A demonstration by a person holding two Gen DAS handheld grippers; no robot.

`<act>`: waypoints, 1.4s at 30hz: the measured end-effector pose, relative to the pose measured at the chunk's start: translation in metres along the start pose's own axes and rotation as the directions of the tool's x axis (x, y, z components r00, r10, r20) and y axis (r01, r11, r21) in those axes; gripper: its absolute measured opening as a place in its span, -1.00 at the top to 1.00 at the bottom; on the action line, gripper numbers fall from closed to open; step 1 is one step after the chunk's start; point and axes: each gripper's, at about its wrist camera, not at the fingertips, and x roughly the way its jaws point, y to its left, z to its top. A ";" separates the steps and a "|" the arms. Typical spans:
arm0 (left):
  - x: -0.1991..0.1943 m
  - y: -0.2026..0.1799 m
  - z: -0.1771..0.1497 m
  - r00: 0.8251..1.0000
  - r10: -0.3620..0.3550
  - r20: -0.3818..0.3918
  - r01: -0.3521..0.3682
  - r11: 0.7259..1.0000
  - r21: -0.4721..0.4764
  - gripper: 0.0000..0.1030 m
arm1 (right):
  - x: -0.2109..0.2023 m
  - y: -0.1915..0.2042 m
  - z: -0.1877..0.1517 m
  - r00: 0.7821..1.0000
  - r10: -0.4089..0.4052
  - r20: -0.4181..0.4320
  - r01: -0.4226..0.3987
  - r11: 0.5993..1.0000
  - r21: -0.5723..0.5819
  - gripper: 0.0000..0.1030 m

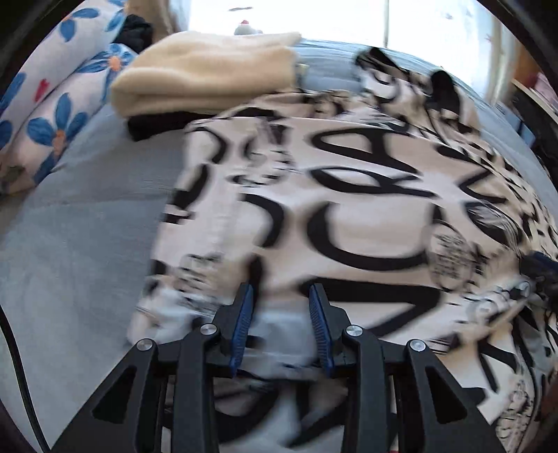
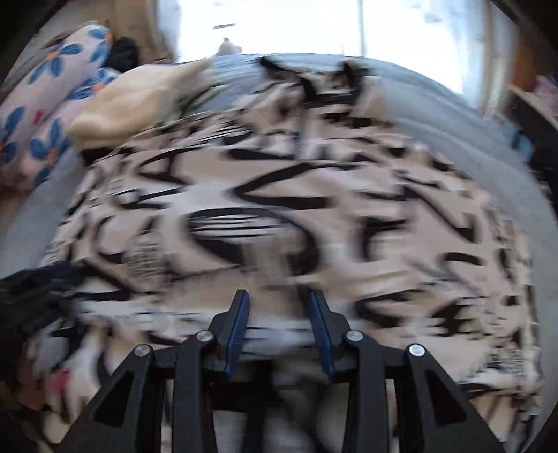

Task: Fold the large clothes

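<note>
A large cream garment with bold black lettering lies spread on a grey-blue bed. My left gripper is open above the garment's near left edge, with a wide gap between the blue pads and cloth showing between and under them. My right gripper is open over the same garment near its front edge; that view is blurred by motion. The right gripper also shows at the right edge of the left wrist view.
A folded cream blanket rests on dark folded cloth at the far left of the bed. Pillows with blue flowers lie along the left. A bright window is behind the bed. Shelving stands at the right.
</note>
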 end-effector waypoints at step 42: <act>-0.167 -0.014 -0.010 0.989 -0.097 0.111 0.097 0.995 0.008 -0.40 | -0.164 -0.055 -0.036 0.983 0.077 0.167 -0.108 0.977 0.184 0.07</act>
